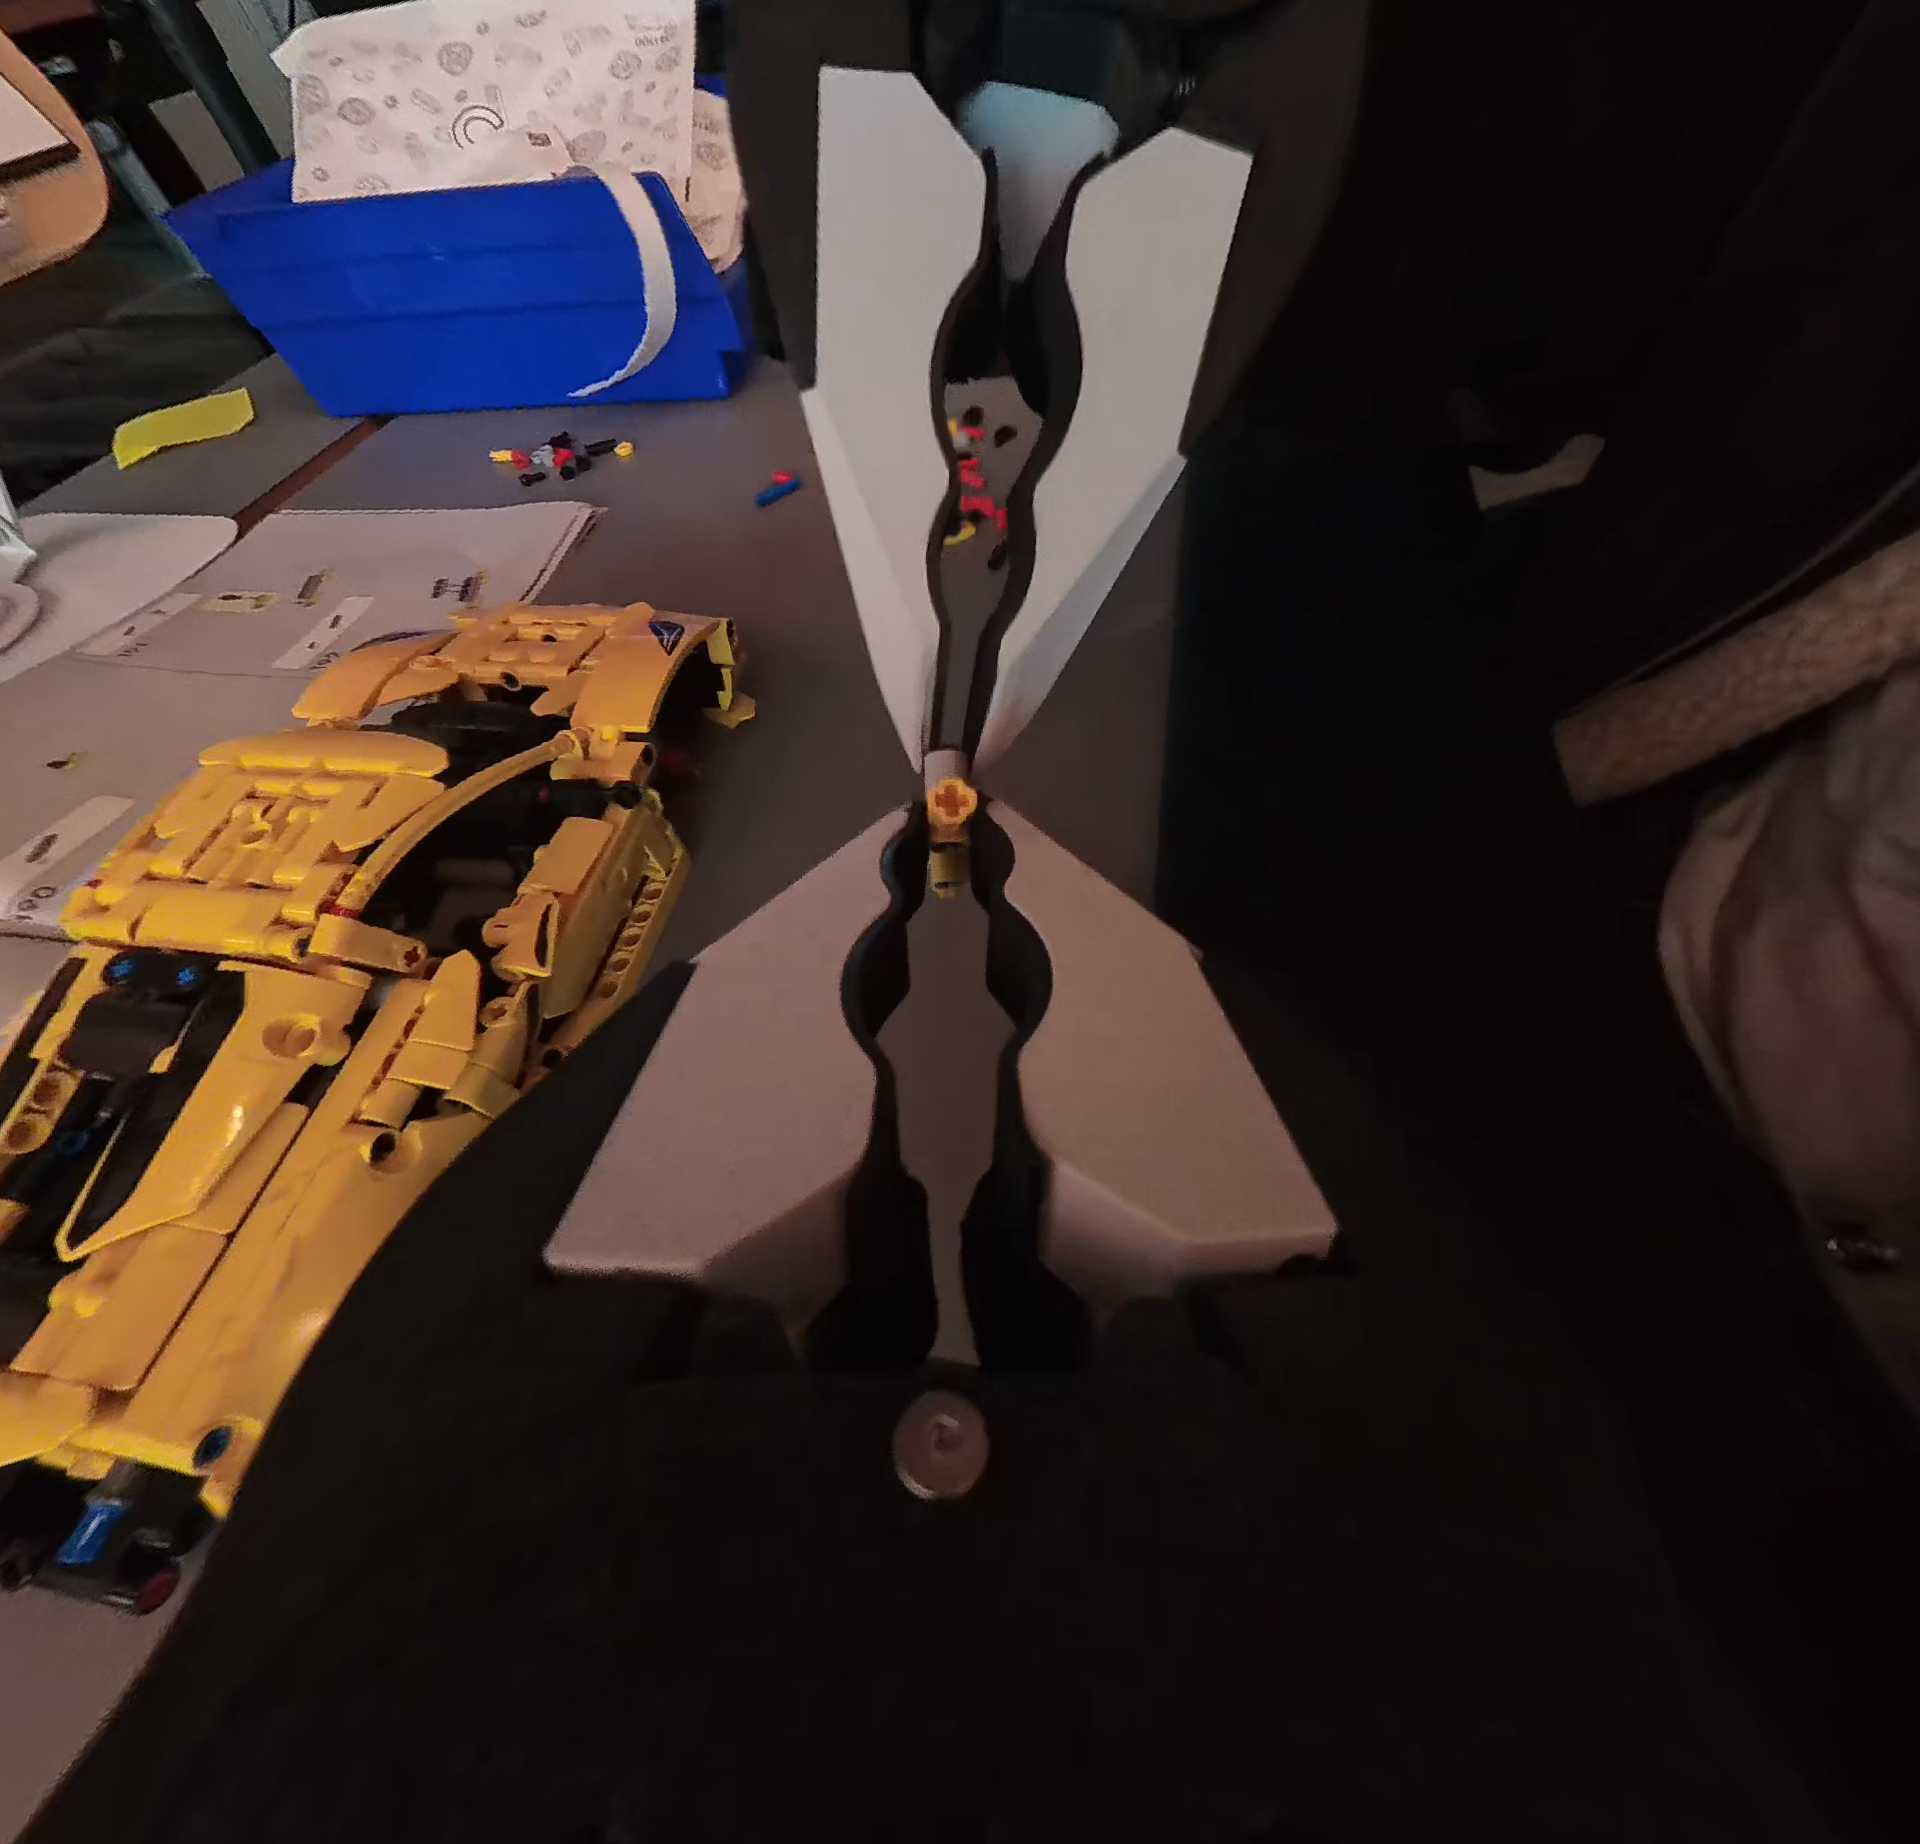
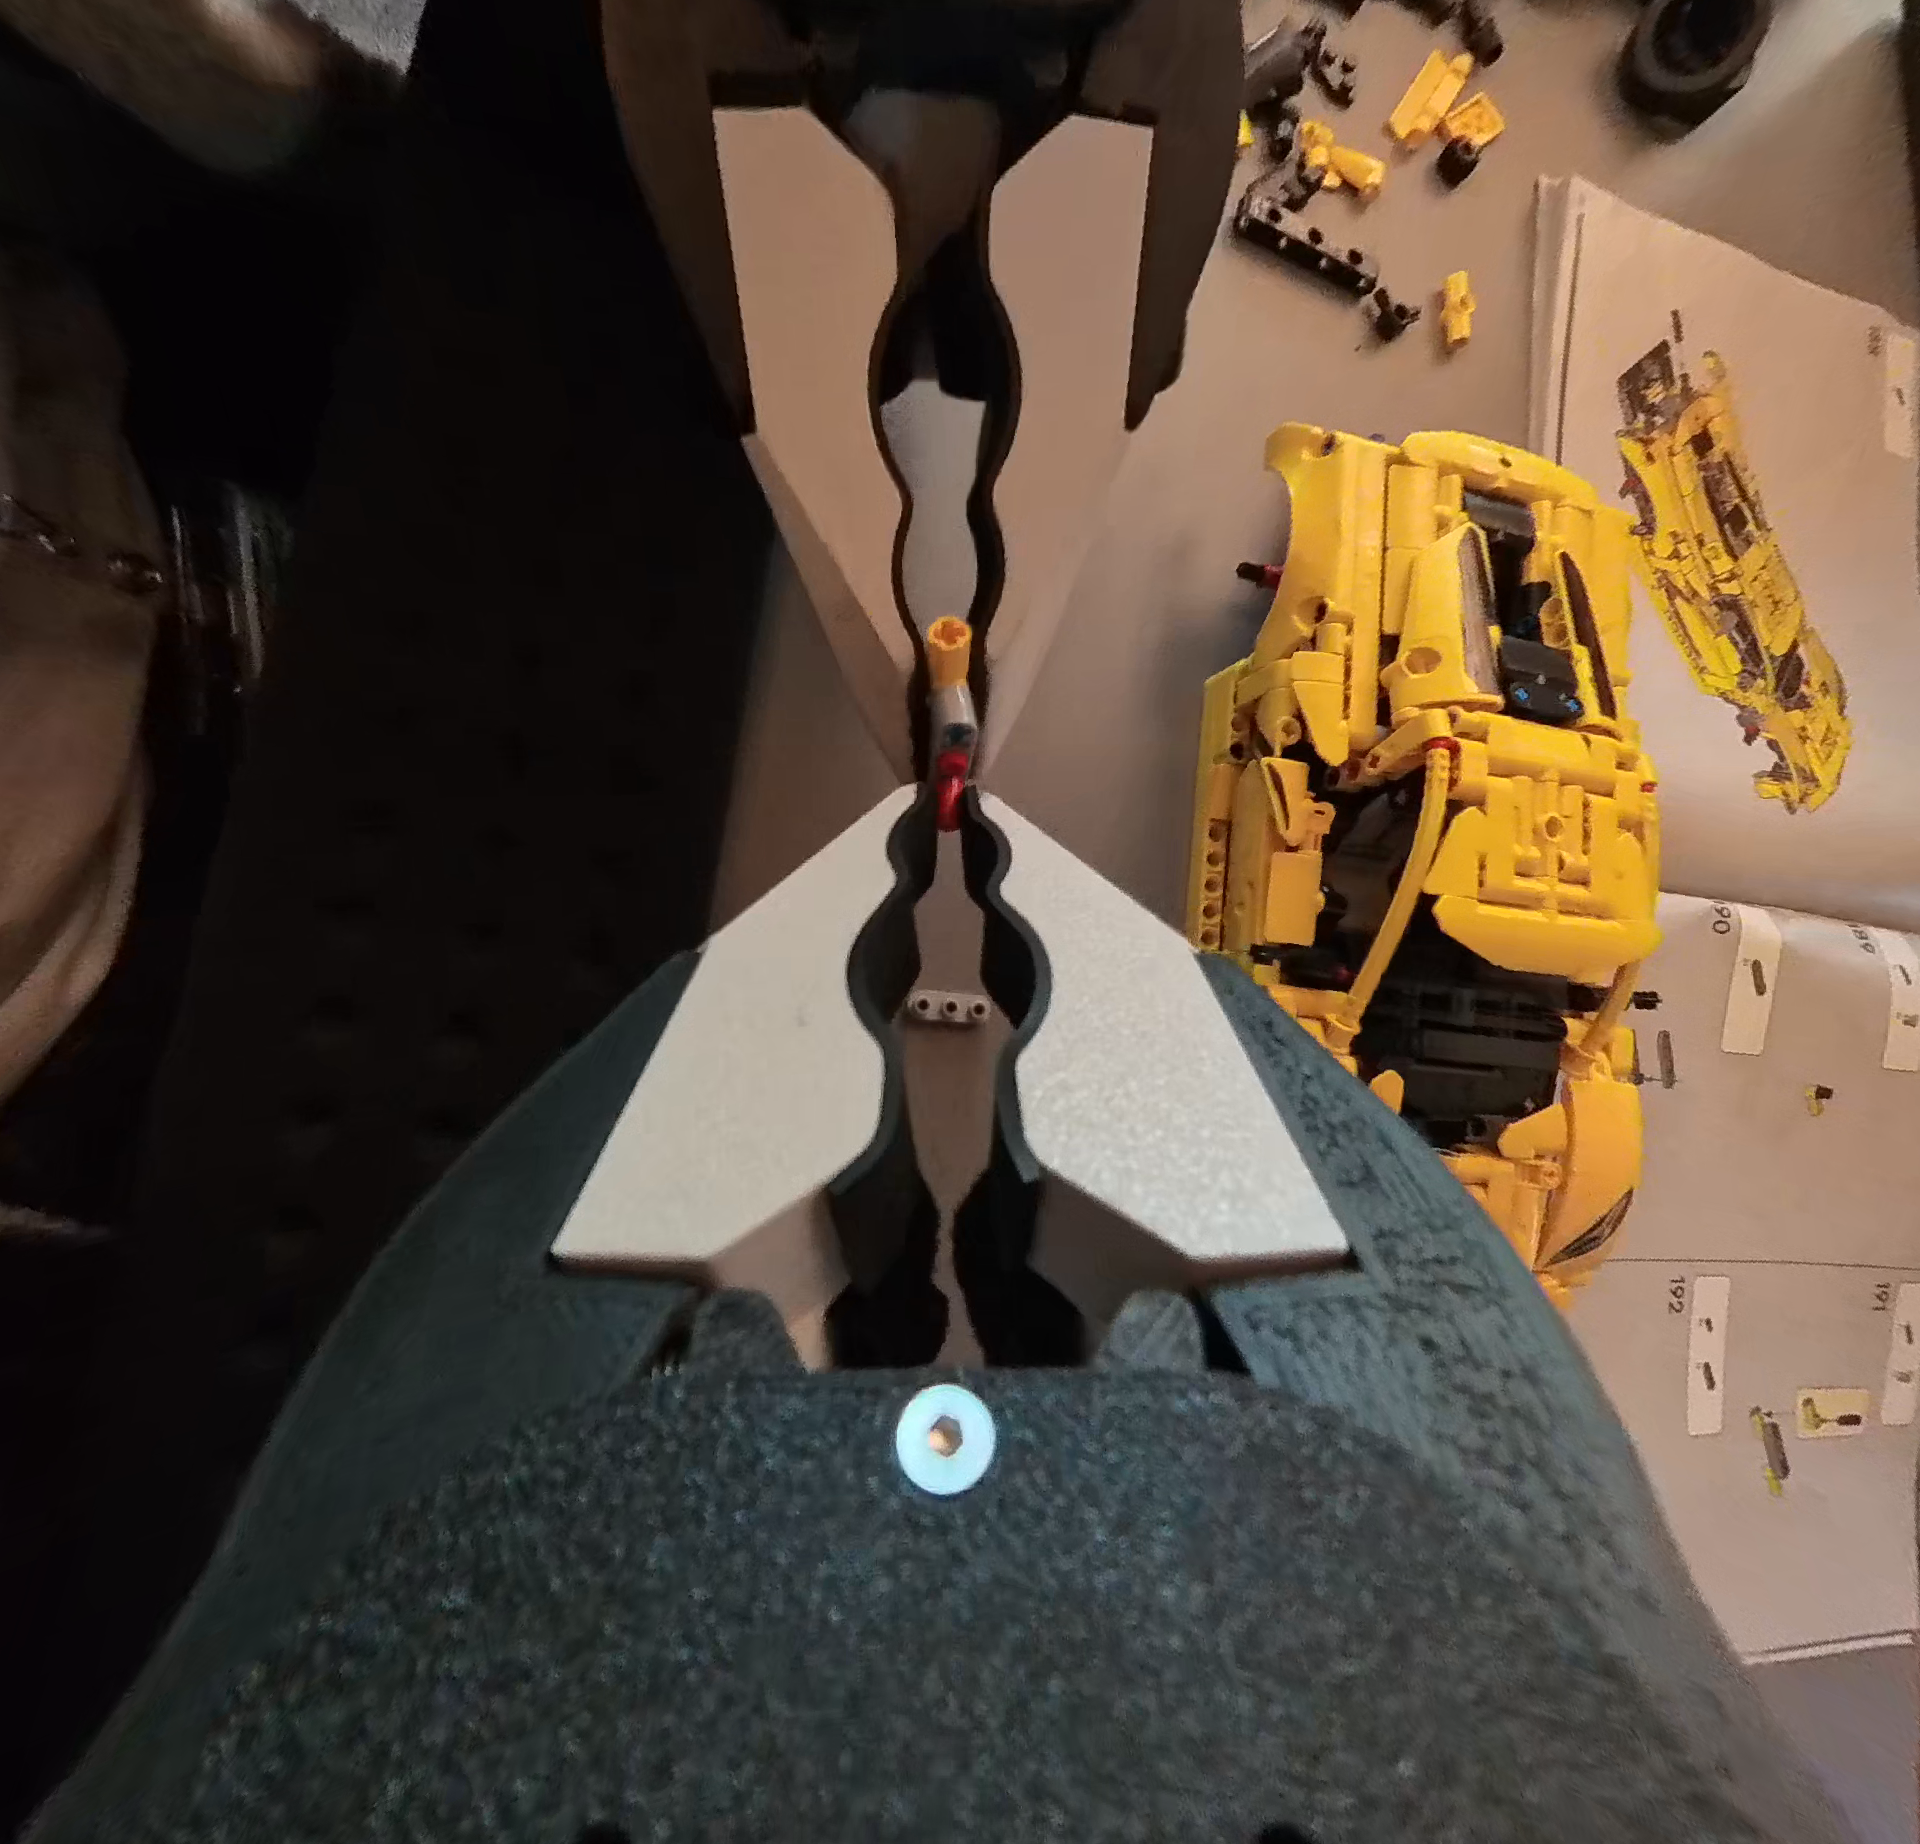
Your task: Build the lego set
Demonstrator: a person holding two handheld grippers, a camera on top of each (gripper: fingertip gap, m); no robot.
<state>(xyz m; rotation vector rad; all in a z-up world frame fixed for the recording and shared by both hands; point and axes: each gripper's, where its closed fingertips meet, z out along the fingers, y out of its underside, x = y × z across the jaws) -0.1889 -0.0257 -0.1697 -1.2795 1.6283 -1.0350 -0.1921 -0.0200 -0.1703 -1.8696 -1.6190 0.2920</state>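
Observation:
My two grippers meet tip to tip above the table edge. My left gripper point(image 1: 948, 830) is shut on a small yellow connector point(image 1: 948, 844) with a cross hole. My right gripper point(image 2: 948, 802) is shut on a small red piece point(image 2: 948, 784). A short grey pin point(image 2: 954, 716) joins the red piece to the yellow connector point(image 2: 949, 651). In the left wrist view the right gripper point(image 1: 951, 747) comes in from above. In the right wrist view the left gripper point(image 2: 951, 688) comes in from above. The yellow lego car point(image 1: 343, 963) lies on the table, apart from both grippers, and also shows in the right wrist view point(image 2: 1455, 859).
The instruction booklet point(image 2: 1714, 464) lies open under and beside the car. Loose black and yellow pieces point(image 2: 1351, 132) and a black tyre point(image 2: 1704, 18) lie beyond it. A small grey beam point(image 2: 948, 1008) lies below my right gripper. A blue bin point(image 1: 468, 288) holds a paper bag. A person's dark clothing point(image 1: 1558, 651) is close by. My left and right fingertips are right by each other.

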